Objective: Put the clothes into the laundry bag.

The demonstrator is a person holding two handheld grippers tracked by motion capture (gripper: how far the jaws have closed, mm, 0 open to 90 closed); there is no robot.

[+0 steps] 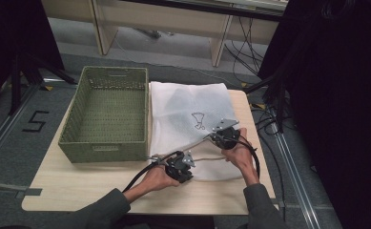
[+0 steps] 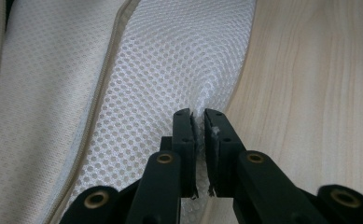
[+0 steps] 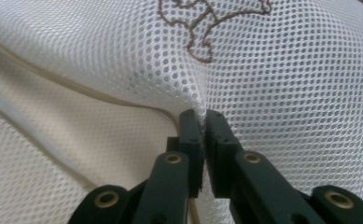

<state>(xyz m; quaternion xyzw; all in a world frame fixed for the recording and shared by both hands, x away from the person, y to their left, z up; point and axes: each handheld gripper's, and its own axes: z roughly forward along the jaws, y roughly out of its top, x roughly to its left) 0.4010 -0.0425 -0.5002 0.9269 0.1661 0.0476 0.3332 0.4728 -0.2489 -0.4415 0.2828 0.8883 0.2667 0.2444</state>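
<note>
A white mesh bag (image 1: 185,112) with beige zip trim and a brown stitched figure (image 1: 199,120) lies flat on the wooden table (image 1: 78,186), right of a basket. At the bag's near edge my left gripper (image 1: 191,166) is shut on a pinch of the mesh. In the left gripper view the mesh bag (image 2: 170,60) puckers up between the black jaws of the left gripper (image 2: 200,116), beside bare wood. My right gripper (image 1: 213,138) is shut on the fabric near the bag's right side. In the right gripper view the right gripper (image 3: 201,116) pinches a raised fold of the mesh bag (image 3: 272,70) just below the figure.
An empty green woven basket (image 1: 114,70) stands on the table's left half, touching the bag's left edge. Black cables trail from both grippers toward the person. Dark stands and cables crowd the floor to the right of the table.
</note>
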